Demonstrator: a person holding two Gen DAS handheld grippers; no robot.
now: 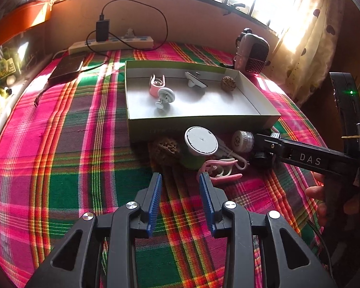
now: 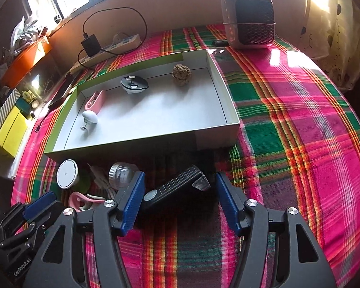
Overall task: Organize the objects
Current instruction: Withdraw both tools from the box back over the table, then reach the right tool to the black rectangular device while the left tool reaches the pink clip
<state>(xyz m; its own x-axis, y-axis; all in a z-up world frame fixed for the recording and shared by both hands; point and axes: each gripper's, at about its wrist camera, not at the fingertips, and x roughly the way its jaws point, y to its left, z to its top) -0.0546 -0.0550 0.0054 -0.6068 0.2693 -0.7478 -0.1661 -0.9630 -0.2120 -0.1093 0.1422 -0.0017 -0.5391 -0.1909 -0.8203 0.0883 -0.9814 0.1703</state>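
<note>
Reaching down over the plaid-covered counter [image 2: 288, 120], the right gripper [image 2: 180, 192] has its jaws spread wide, straddling a black ribbed gadget [image 2: 177, 188] with a pale round button at its near end and a clear clip at its far end; the blue pads do not press on it. It lies on the cloth just near of the shallow cardboard box [image 2: 141, 144], at the right of a small heap: a round white-lidded tub [image 2: 67, 174], a clear knurled jar [image 2: 122, 175], pink clips [image 2: 80, 200]. The gadget looks like hard plastic, light and stiff, and its ribbing should give grip. It lies slantwise between the jaws, so closing across the long ribbed flanks at mid-length seems safest; the clear clip looks brittle and is best left alone.

The left gripper [image 1: 180, 180] hovers near of the heap, jaws moderately apart and empty, one tip beside the pink clips [image 1: 220, 170]. The walnut-like ball [image 1: 166, 147] there looks rough, rigid and easy to pinch
</note>
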